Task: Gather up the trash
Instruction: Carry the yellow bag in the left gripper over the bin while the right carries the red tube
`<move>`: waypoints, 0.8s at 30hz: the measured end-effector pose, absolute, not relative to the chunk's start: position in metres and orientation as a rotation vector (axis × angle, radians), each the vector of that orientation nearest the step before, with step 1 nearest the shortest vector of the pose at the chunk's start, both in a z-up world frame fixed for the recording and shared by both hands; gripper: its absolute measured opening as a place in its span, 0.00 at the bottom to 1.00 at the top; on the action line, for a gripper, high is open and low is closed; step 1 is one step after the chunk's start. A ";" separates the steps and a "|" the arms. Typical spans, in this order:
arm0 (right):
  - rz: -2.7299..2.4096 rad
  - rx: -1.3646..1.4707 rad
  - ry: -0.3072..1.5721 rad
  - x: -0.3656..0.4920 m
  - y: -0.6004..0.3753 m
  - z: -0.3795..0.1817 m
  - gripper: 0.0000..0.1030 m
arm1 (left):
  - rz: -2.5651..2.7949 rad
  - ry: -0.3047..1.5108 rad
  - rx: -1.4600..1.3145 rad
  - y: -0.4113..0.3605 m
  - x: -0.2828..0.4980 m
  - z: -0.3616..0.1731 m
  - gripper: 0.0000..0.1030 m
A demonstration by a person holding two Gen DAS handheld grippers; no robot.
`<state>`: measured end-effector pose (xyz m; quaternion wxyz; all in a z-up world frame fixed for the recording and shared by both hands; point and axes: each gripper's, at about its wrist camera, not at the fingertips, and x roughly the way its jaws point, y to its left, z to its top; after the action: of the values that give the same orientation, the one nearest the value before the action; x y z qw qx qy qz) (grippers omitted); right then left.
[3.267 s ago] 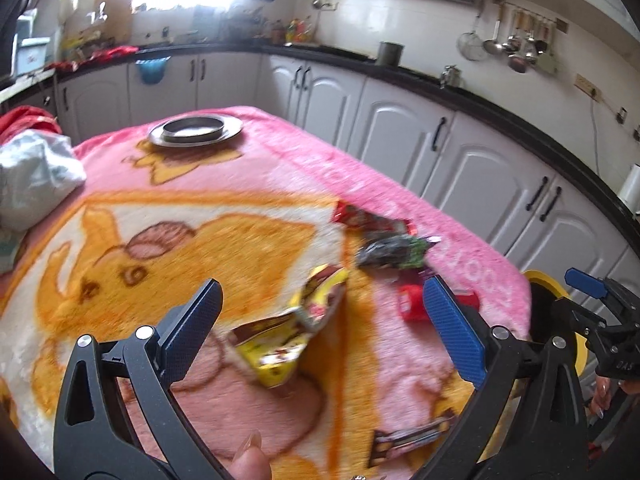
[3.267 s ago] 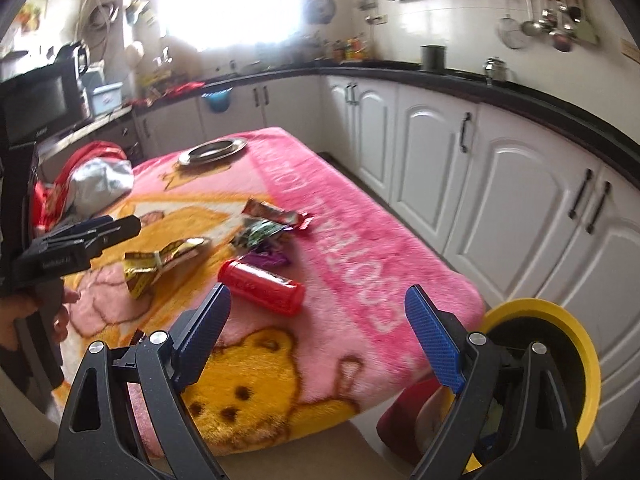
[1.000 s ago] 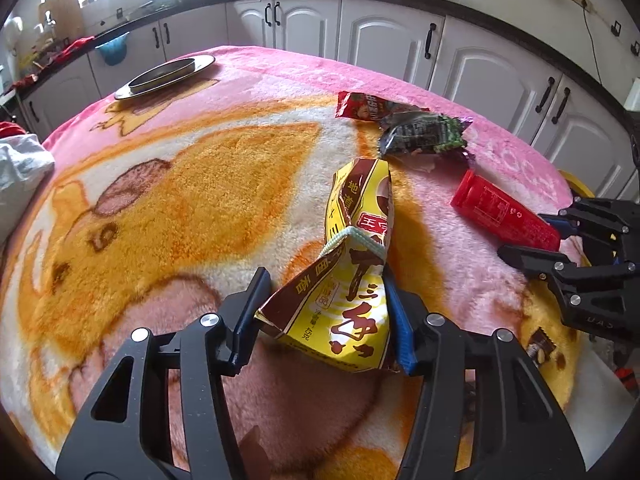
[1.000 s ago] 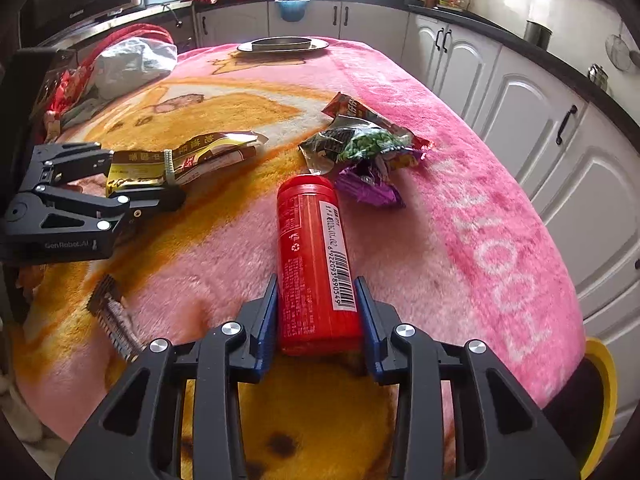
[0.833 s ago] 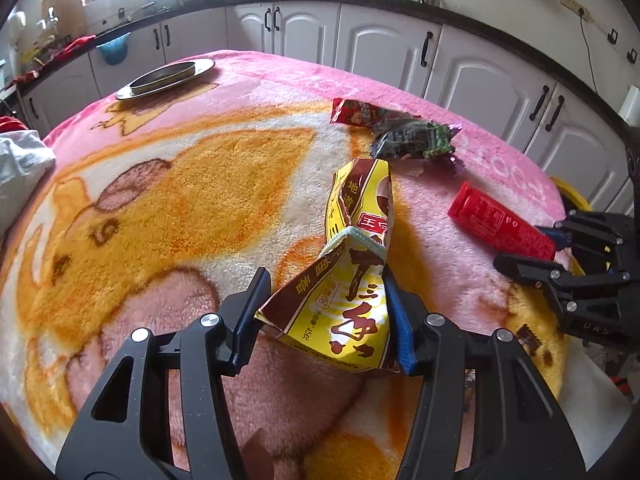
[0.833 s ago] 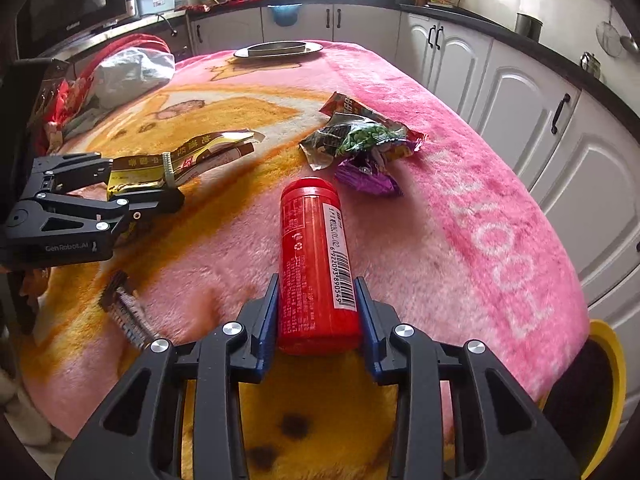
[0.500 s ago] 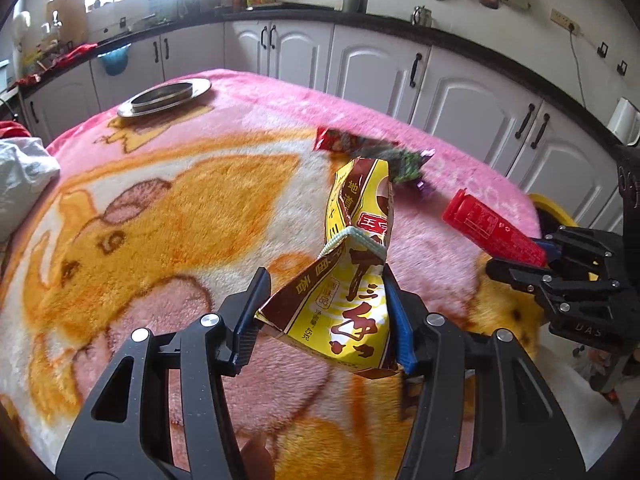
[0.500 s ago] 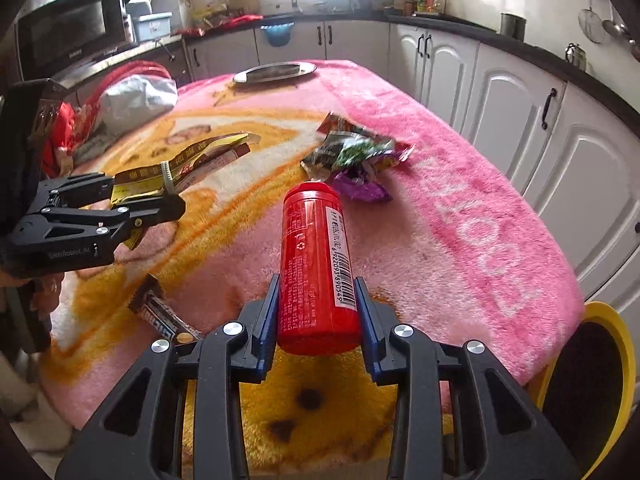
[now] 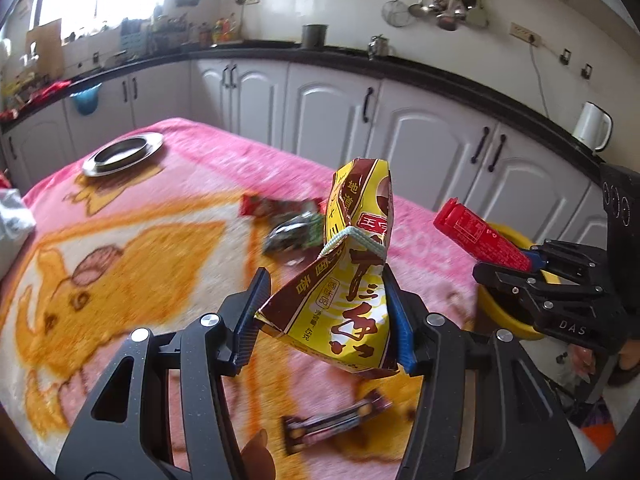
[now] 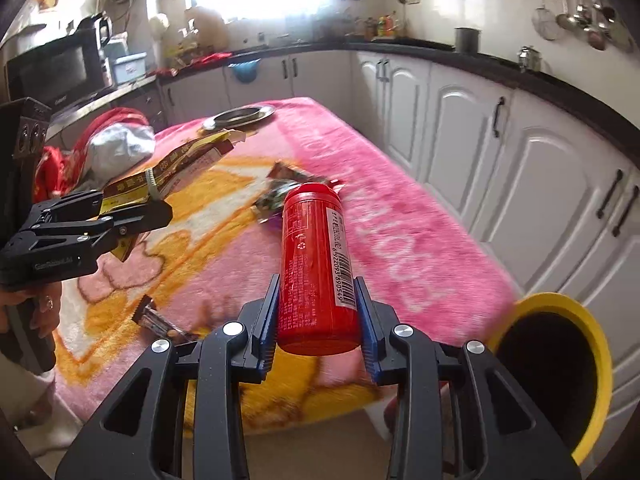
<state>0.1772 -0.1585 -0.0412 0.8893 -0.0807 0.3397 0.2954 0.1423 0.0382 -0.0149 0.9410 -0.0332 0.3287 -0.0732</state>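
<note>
My left gripper (image 9: 326,312) is shut on a yellow and brown snack wrapper (image 9: 344,280) and holds it above the table. My right gripper (image 10: 318,312) is shut on a red can (image 10: 316,264), lifted off the pink and orange blanket (image 10: 400,240). The can also shows in the left wrist view (image 9: 480,238), the wrapper in the right wrist view (image 10: 176,168). The yellow-rimmed trash bin (image 10: 560,368) stands on the floor off the table's near right corner. A red wrapper (image 9: 258,205), a dark green wrapper (image 9: 294,234) and a small dark wrapper (image 9: 336,420) lie on the blanket.
A metal plate (image 9: 122,154) sits at the table's far end. A grey bag and red cloth (image 10: 116,148) lie at the far left. White cabinets (image 10: 520,168) run close along the right side, leaving a narrow aisle.
Both grippers closed on their items and lifted them off the blanket. Both have risen and pulled back; the bin has come into view by the right gripper.
</note>
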 end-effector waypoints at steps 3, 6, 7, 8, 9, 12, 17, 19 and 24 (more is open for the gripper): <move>0.579 -0.136 0.689 0.177 -0.179 -0.035 0.32 | -0.176 0.660 -0.055 0.020 0.147 -0.010 0.45; 0.544 -0.104 0.674 0.177 -0.200 -0.028 0.32 | -0.197 0.651 -0.043 0.004 0.150 -0.006 0.45; 0.529 -0.093 0.668 0.176 -0.207 -0.027 0.32 | -0.203 0.648 -0.040 -0.001 0.151 -0.005 0.45; 0.519 -0.085 0.664 0.176 -0.212 -0.026 0.32 | -0.213 0.646 -0.035 -0.007 0.152 -0.005 0.45; 0.507 -0.074 0.659 0.176 -0.218 -0.024 0.32 | -0.219 0.644 -0.031 -0.013 0.153 -0.004 0.45; 0.474 -0.041 0.649 0.177 -0.238 -0.021 0.32 | -0.240 0.642 -0.019 -0.028 0.155 -0.005 0.45; 0.418 0.004 0.636 0.176 -0.269 -0.017 0.32 | -0.274 0.639 0.002 -0.053 0.160 -0.006 0.45; 0.394 0.024 0.632 0.176 -0.282 -0.016 0.32 | -0.292 0.643 0.002 -0.062 0.163 -0.006 0.45; 0.336 0.053 0.631 0.173 -0.307 -0.020 0.32 | -0.323 0.640 0.024 -0.083 0.170 -0.009 0.45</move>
<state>0.1732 -0.3074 -0.0197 0.9364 0.0260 0.3089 0.1642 0.1697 -0.0834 -0.0085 0.9364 0.0116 0.3133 -0.1579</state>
